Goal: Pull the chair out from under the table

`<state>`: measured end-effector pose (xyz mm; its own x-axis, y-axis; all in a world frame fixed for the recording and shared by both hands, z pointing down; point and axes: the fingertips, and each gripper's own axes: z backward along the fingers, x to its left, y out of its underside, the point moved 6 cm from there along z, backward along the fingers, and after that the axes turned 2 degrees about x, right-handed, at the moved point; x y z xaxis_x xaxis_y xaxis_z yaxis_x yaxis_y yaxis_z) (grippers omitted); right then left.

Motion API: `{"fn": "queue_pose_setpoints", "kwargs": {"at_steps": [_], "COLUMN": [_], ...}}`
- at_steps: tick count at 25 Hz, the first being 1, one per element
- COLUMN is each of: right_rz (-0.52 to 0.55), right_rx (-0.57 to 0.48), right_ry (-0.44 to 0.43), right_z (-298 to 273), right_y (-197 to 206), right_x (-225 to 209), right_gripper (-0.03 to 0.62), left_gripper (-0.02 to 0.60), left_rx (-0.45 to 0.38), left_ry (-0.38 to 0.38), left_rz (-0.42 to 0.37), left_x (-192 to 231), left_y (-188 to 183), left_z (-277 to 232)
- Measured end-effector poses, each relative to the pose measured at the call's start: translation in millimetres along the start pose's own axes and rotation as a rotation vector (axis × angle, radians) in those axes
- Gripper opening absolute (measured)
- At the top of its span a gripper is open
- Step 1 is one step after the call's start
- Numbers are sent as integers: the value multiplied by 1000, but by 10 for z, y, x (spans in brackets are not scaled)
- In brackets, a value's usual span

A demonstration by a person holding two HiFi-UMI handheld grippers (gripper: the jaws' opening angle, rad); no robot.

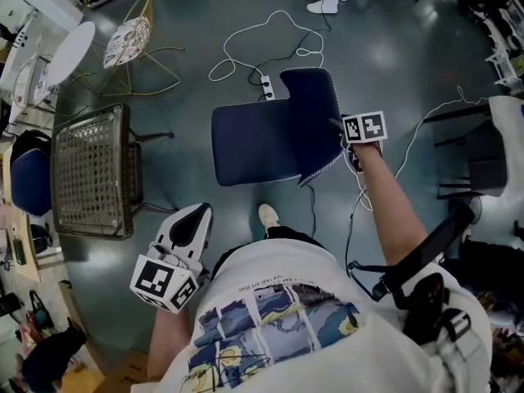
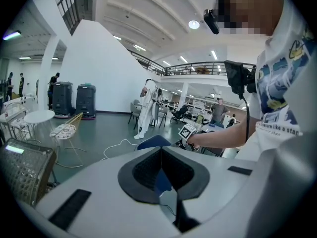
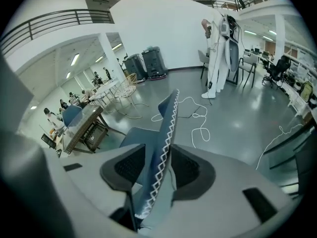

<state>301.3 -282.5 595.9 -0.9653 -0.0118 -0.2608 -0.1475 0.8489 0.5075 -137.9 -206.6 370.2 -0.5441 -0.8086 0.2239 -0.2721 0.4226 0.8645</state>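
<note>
One chair (image 1: pixel 262 150) stands on open floor, well clear of the table (image 1: pixel 88 170) out beyond the left gripper (image 1: pixel 195 216), so the pull-out looks done. Right gripper (image 3: pixel 158 155) is spread, chair back between its jaws, unpinched. Left gripper is pressed together, empty.

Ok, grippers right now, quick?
Left gripper: shut, empty.
Right gripper: open, chair back between its jaws.

On shirt (image 2: pixel 285 100): prob. "treasure like a star"; other txt too small.
</note>
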Motion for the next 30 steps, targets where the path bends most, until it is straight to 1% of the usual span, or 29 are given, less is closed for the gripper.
{"fn": "queue_pose_setpoints", "kwargs": {"at_steps": [4, 8, 9, 10, 13, 16, 19, 21, 24, 26, 30], "right_rz": [89, 200, 228, 258, 361, 455, 533, 584, 630, 642, 670], "right_rx": [-68, -156, -175, -193, -229, -240, -242, -251, -262, -272, -287], "right_ry": [-1, -29, -43, -65, -167, -262, -339, -373, -427, -462, -507], "right_z": [467, 914, 1026, 1134, 1421, 1656, 1910, 2122, 2438, 2604, 2780], "right_y": [136, 318, 384, 467, 798, 1204, 1625, 1933, 2324, 2439, 2470], "right_x": [282, 769, 929, 1111, 1742, 2351, 2811, 2998, 3109, 3145, 3270], "right_gripper": [146, 143, 116, 66, 21, 11, 11, 11, 11, 11, 11], "left_gripper": [12, 12, 12, 12, 12, 12, 12, 12, 12, 12, 12], "left_rx": [-34, -59, -64, -68, -80, -88, -103, -101, -89, -92, -91], "left_ry": [-18, -41, -46, -51, -67, -85, -77, -66, -61, -61, -79], "left_rz": [-5, -4, -5, -6, -4, 8, 32, 41, 44, 35, 28], "left_x": [-189, -427, -496, -567, -782, -989, -1260, -1496, -1874, -2029, -2098], "left_y": [130, 355, 420, 493, 737, 991, 1249, 1445, 1652, 1684, 1630], "left_z": [294, 665, 774, 889, 1237, 1532, 1729, 1812, 1864, 1876, 1905]}}
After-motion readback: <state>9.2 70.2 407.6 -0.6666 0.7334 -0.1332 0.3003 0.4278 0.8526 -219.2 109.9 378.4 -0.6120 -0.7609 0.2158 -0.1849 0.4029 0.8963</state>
